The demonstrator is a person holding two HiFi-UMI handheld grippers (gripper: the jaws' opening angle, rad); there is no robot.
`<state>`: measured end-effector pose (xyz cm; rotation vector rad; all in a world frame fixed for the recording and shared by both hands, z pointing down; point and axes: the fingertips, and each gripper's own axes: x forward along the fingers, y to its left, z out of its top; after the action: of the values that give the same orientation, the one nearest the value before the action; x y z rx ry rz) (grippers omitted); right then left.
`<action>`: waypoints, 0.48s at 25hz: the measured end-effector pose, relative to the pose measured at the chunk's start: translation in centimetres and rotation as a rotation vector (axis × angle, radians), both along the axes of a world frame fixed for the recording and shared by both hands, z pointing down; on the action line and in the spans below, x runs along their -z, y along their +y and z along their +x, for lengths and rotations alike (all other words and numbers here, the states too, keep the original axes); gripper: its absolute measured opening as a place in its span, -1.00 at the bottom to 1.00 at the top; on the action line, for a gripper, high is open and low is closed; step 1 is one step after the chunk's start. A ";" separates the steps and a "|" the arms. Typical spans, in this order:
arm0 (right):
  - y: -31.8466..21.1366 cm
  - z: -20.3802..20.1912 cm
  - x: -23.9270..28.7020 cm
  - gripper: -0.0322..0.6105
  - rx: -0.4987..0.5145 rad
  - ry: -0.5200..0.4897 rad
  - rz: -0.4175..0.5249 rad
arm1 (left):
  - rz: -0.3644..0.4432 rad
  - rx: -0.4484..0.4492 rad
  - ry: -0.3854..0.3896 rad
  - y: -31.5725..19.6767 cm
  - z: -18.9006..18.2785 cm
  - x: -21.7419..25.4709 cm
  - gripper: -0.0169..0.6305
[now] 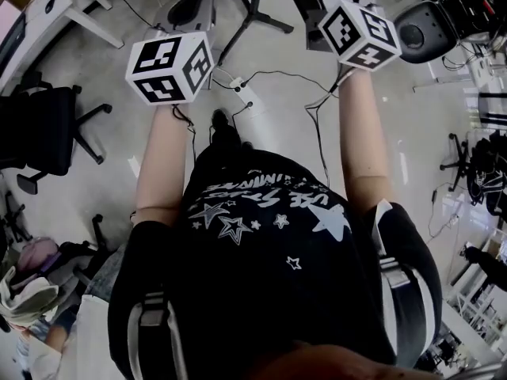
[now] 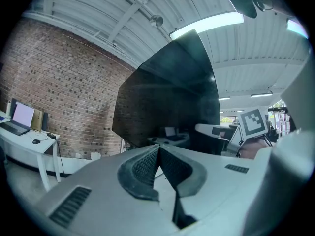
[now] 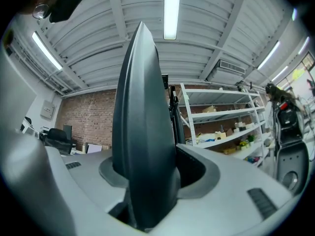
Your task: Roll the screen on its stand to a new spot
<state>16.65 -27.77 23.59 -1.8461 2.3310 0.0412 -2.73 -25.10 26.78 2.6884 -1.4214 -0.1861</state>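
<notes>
Overall light: even indoor light; the head view is dimmer and flatter than the two gripper views.
Source: a ceiling strip lamp point(image 3: 171, 11) burns white overhead in the right gripper view; a second lit strip point(image 2: 206, 26) glows pale cyan in the left gripper view.
Glare: both lamps are blown out, with no detail; a pale sheen lies on the floor point(image 1: 277, 109).
Shadows: soft and short; the person's dark shirt point(image 1: 269, 307) swallows most detail.
Screen: the screen point(image 2: 167, 97) reads near black, with faint reflections low on its face.
Distortion: strong fisheye bend and black corners in both gripper views.
Focus: the nearest foreground is soft; the brick wall point(image 2: 59, 82) is crisper.
Colour: a cool, greenish cast.
</notes>
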 end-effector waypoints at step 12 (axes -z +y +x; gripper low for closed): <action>4.2 -1.1 -0.5 -0.22 -0.007 0.024 0.019 | 0.012 0.007 -0.023 4.7 0.4 0.0 -0.92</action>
<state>15.59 -23.61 24.05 -1.8545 2.3316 0.0870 -2.34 -20.39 26.75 2.7036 -1.4413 -0.1653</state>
